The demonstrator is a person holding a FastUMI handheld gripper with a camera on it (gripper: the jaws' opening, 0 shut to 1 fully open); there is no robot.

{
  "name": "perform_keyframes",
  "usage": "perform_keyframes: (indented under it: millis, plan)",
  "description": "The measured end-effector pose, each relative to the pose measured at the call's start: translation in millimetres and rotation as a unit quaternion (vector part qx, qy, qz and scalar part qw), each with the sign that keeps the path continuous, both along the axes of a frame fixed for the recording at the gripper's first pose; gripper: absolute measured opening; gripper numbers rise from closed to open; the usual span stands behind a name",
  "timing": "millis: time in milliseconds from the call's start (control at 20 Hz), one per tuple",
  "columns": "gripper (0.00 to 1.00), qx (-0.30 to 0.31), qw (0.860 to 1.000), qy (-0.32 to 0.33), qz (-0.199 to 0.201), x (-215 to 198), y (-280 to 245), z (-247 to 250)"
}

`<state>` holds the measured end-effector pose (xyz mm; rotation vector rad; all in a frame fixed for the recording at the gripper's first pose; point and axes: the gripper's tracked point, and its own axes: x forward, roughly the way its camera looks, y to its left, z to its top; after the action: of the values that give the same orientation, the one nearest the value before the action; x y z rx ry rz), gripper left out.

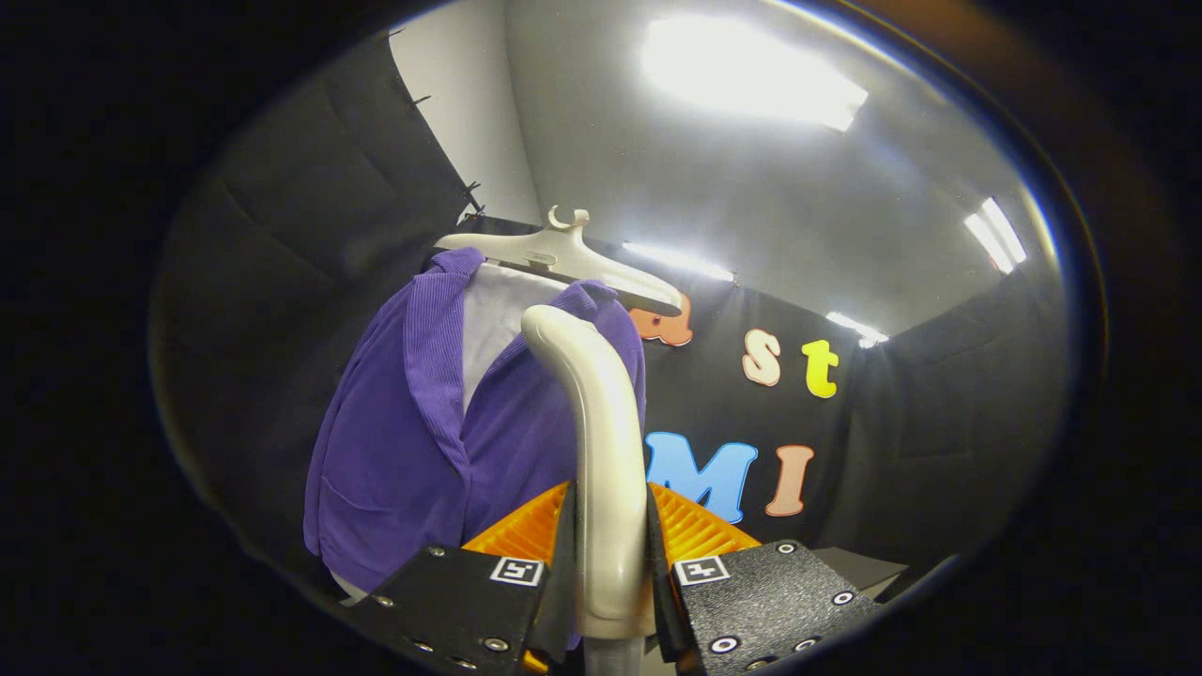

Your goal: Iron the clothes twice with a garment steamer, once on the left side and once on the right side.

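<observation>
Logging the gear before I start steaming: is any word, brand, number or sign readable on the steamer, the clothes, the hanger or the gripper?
No readable text on any of them.
The cream curved plastic steamer handle, clamped between the fingers of the gripper: no print visible.
The purple ribbed cardigan and the pale plastic hanger: no label or print visible.
The two square black-and-white coded markers on the gripper: patterns, not words.

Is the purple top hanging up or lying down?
Hanging up. The purple top drapes from a pale hanger, open at the front. The gripper is shut on the steamer handle beside it.
</observation>
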<state>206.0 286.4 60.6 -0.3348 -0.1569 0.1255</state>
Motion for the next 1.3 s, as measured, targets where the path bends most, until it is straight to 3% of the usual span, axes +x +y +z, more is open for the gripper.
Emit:
perform_keyframes:
  millis: [300,1300]
  plan:
    - [0.36,-0.01,0.999,0.036,0.003,3,7,-37]
    - [0.37,0.003,0.993,0.117,-0.004,-44,-10,-160]
